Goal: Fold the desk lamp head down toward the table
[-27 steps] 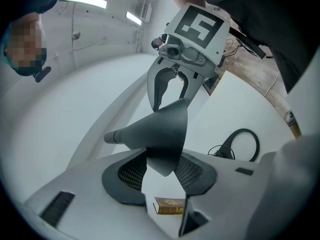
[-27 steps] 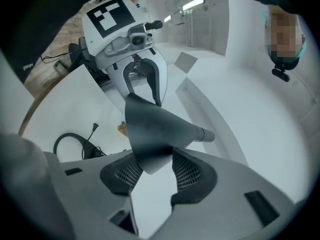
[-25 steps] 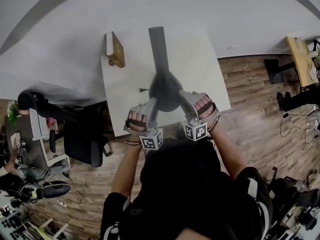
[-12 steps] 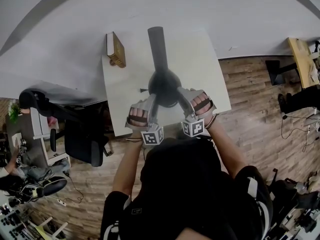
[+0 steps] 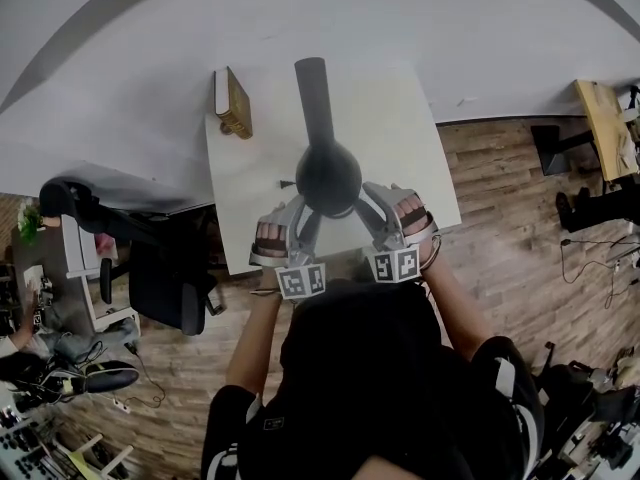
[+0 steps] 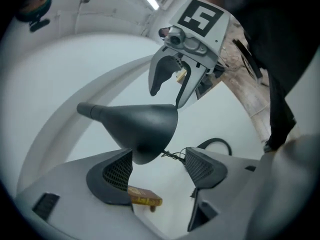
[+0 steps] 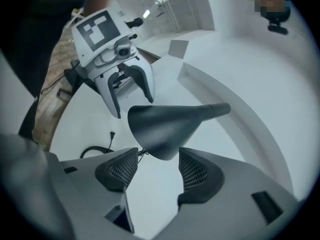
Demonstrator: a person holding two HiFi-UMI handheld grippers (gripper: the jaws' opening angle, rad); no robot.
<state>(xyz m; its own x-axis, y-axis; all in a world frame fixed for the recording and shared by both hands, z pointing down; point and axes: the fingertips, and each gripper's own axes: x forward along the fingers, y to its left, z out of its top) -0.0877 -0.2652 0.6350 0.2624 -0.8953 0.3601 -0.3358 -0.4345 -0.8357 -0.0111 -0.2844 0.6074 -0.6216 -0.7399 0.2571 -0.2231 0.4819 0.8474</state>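
Observation:
The dark grey cone-shaped lamp head (image 5: 328, 175) stands over the white table (image 5: 400, 118), and its arm (image 5: 312, 78) runs away toward the wall. My left gripper (image 5: 296, 216) and right gripper (image 5: 368, 206) flank the cone's near rim from either side. In the left gripper view the lamp head (image 6: 140, 129) hangs just above my left gripper (image 6: 160, 171). Its jaws are opening, and the rim sits between the pads (image 6: 117, 176) unpressed. My right gripper (image 7: 157, 170) is also opening under the lamp head (image 7: 165, 126), with a gap on both sides.
A brown book (image 5: 232, 101) stands at the table's far left corner. The lamp's black cord (image 7: 95, 151) and plug (image 7: 111, 134) lie on the tabletop. A black office chair (image 5: 160, 278) sits left of the table, over the wooden floor (image 5: 500, 198).
Both grippers have let go of the lamp head's sides and slid back toward the table's near edge, with their jaws spread wider. The lamp head has stayed almost in place.

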